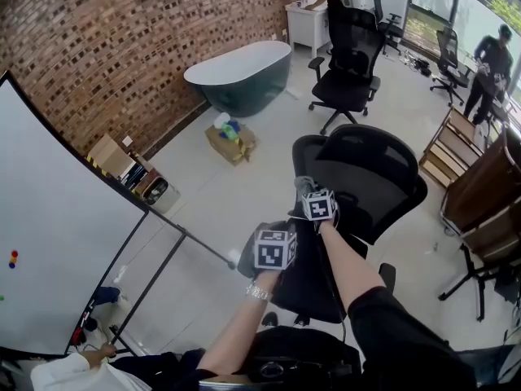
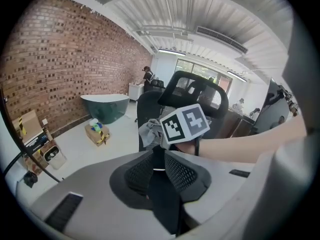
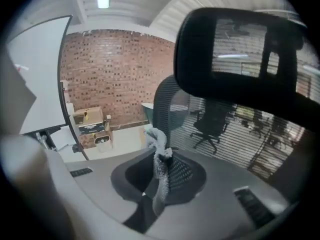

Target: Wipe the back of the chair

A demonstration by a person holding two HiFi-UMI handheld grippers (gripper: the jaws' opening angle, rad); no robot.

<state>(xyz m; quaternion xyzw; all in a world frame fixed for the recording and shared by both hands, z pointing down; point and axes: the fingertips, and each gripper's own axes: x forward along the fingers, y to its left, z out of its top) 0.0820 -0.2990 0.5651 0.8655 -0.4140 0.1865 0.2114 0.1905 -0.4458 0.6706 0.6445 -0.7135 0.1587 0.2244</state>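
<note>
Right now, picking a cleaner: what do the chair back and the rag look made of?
Chair back: black see-through mesh, probably woven synthetic, in a matte frame, likely plastic. Rag: soft grey cloth, perhaps microfibre; it hangs limp and crumpled from the right gripper.

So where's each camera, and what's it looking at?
Head view: on the person's head, looking down at the chair; both forearms show.
Left gripper view: on the left hand-held gripper, facing the chair; the right forearm shows.
Right gripper view: on the right hand-held gripper, facing the chair past its cloth.
All share the chair.
</note>
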